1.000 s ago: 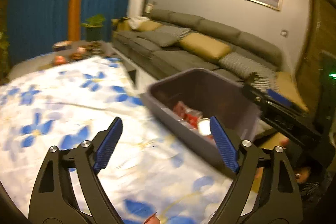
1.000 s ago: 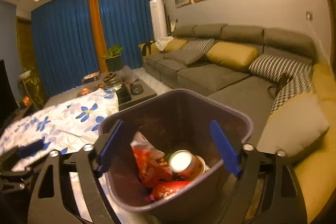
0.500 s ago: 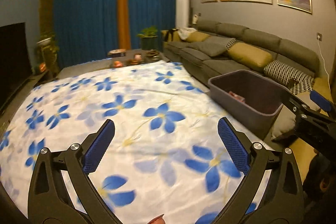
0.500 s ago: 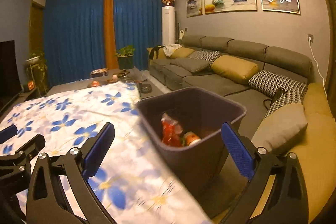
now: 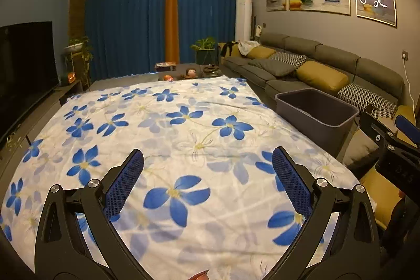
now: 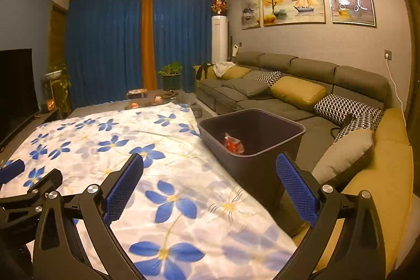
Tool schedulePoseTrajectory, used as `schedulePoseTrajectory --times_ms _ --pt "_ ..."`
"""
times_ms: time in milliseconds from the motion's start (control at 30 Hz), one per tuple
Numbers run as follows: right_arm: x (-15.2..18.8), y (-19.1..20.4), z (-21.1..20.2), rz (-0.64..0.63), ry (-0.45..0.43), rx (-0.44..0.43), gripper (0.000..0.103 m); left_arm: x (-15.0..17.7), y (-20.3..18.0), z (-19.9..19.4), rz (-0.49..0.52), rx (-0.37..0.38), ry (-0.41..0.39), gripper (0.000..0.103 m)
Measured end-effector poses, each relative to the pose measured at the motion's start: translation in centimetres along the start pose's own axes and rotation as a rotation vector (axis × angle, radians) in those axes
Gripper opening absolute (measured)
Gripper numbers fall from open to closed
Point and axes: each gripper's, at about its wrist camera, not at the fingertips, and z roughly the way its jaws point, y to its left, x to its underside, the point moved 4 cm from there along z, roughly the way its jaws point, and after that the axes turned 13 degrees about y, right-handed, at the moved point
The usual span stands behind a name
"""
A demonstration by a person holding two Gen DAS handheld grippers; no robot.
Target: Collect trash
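Observation:
A dark grey bin [image 6: 262,148] stands at the right edge of a table covered by a white cloth with blue flowers [image 6: 147,164]. A red wrapper [image 6: 233,144] lies inside the bin. In the left wrist view the bin [image 5: 317,117] is at the far right of the cloth [image 5: 183,138]. My left gripper [image 5: 207,183] is open and empty above the near part of the cloth. My right gripper [image 6: 210,190] is open and empty, near the bin's near side and above the cloth's right edge.
A grey sofa [image 6: 288,85] with yellow and patterned cushions runs along the right wall behind the bin. A TV [image 5: 23,70] stands at the left. A low table with small items [image 5: 189,71] sits beyond the cloth, before blue curtains.
Both grippers have pulled back and up from the bin, which now looks smaller and farther. The left view swung left across the cloth. Both stay open and empty.

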Motion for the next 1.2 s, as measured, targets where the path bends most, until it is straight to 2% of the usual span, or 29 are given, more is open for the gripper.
schedulePoseTrajectory --times_ms 400,1200 --pt "1.3 1.8 -3.2 -0.020 -0.021 -0.022 0.097 1.4 1.9 -2.6 -0.037 0.012 -0.026 0.097" --pt "1.5 2.1 -3.7 -0.017 -0.030 -0.034 0.097 1.5 1.8 -3.9 -0.050 0.027 -0.048 0.097"
